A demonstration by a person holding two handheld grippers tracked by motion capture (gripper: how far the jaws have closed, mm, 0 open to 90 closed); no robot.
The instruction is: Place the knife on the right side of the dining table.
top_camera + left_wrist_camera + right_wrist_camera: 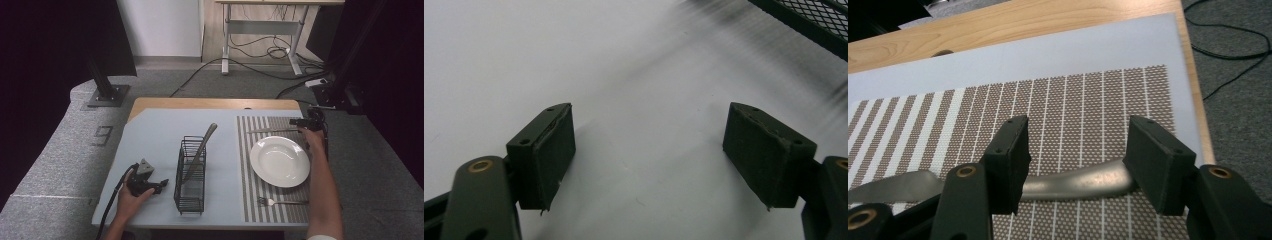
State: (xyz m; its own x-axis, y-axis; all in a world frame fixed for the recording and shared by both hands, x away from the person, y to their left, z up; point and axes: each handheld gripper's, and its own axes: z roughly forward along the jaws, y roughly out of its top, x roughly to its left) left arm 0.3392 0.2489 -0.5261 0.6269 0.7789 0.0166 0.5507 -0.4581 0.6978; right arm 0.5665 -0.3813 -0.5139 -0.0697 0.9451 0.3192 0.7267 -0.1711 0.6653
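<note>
The knife (1068, 186) is plain silver metal with a rounded handle end. It lies flat on the striped placemat (1088, 100), crosswise along its far end, just beyond the white plate (280, 161) and apart from it. Its handle points toward the table's right edge, its blade toward the wire rack (192, 175). The handle sits between the spread jaws of the right gripper (1075, 160).

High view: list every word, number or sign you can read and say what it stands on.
"9": a dark figure on the grey floor covering left of the table; it could be a 6 seen from the other side.
Nothing else is readable on the placemat, plate or basket.
</note>
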